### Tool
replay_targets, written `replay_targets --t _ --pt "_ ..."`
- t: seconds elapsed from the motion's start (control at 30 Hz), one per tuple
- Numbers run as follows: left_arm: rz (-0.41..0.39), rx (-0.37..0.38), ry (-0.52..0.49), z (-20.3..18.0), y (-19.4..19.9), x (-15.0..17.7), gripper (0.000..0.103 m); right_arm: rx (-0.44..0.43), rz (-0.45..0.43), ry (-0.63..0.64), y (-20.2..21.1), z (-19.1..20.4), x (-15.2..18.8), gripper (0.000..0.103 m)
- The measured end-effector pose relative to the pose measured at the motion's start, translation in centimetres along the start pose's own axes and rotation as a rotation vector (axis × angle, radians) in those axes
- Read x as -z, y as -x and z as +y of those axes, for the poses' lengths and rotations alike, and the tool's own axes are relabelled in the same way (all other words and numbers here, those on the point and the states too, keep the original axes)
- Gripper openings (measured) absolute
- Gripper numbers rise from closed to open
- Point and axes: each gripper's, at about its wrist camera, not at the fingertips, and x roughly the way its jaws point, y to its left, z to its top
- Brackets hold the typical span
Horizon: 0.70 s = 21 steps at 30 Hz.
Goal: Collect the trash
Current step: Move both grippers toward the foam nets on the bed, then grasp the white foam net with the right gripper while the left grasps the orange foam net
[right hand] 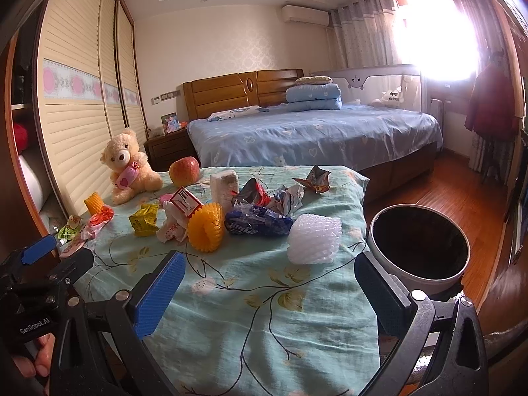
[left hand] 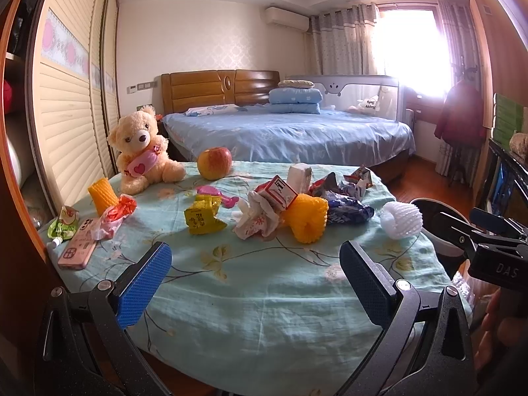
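Note:
Trash lies scattered on a table with a teal floral cloth (left hand: 250, 297): a white foam fruit net (right hand: 313, 239), a yellow foam net (right hand: 205, 231), a blue wrapper (right hand: 257, 224), a yellow packet (left hand: 203, 219), crumpled tissue (left hand: 254, 217), a red-and-white box (left hand: 279, 194). A round white bin (right hand: 419, 247) with a dark inside stands right of the table. My left gripper (left hand: 255, 264) is open and empty above the near cloth. My right gripper (right hand: 270, 275) is open and empty, just short of the white net.
A teddy bear (left hand: 143, 151), an apple (left hand: 214, 163), a pink phone (left hand: 79, 242) and a second yellow net (left hand: 102, 194) sit at the table's left. A wardrobe stands left, a blue bed (left hand: 290, 132) behind, wooden floor right.

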Motion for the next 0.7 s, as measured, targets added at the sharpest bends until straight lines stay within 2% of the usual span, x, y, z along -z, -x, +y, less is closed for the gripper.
replay_targets --t 0.33,0.63,0.7 --pt "0.029 0.013 -0.005 -0.2 -1.1 0.4 0.103 -0.009 0.027 -0.017 -0.7 -0.5 0.3 0.103" --pt "0.115 0.035 -0.011 -0.6 -5.5 0.4 0.103 -0.003 0.079 -0.052 -3.1 -3.0 0.2 0.103" --pt "0.133 0.041 -0.019 -0.8 -6.7 0.4 0.099 0.006 0.09 -0.06 -3.8 -3.7 0.2 0.102"
